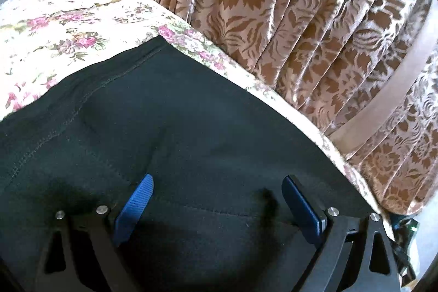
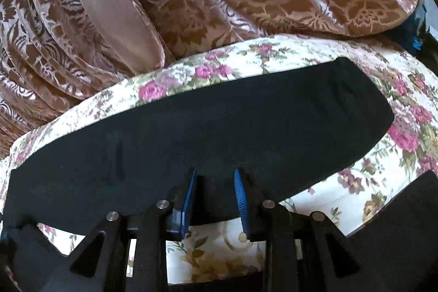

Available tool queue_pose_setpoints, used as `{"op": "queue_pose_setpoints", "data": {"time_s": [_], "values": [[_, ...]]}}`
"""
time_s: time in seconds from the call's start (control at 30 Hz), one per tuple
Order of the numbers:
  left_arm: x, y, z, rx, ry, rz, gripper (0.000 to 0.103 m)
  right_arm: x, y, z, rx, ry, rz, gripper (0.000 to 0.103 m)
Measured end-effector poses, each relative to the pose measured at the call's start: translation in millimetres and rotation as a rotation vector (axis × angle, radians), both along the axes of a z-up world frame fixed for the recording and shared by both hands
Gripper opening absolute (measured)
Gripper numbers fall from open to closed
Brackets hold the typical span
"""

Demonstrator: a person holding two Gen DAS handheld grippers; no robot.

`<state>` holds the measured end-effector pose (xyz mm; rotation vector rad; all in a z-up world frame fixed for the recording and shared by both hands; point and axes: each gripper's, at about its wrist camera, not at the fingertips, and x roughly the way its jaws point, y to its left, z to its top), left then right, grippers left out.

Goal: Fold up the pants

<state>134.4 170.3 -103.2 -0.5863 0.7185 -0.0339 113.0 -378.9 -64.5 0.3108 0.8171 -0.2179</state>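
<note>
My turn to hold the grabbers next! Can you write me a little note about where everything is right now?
Left gripper: open wide, holding nothing, over the black pants.
Right gripper: partly open, holding nothing, at the near edge of a pant leg.
Pants lie flat on the flowery bedspread, beside the brown curtain. Another dark piece sits at the right gripper's lower right.
Done: pants laid out; how many folds, cannot tell.
Left: grab an edge and fold.
</note>
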Motion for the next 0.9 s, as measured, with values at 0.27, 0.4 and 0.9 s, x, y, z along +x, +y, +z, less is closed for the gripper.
{"op": "queue_pose_setpoints", "data": {"time_s": [0.27,0.4,0.9], "values": [[32,25,35,0.026,0.000,0.023,0.097,3,-3,-11,0.054,0.014,0.009,0.034],[71,50,49,0.124,0.019,0.059,0.098,3,-3,-13,0.054,0.015,0.008,0.034],[154,100,13,0.210,0.131,0.114,0.098,1,-9,-15,0.110,-0.009,-0.002,0.034]]}}
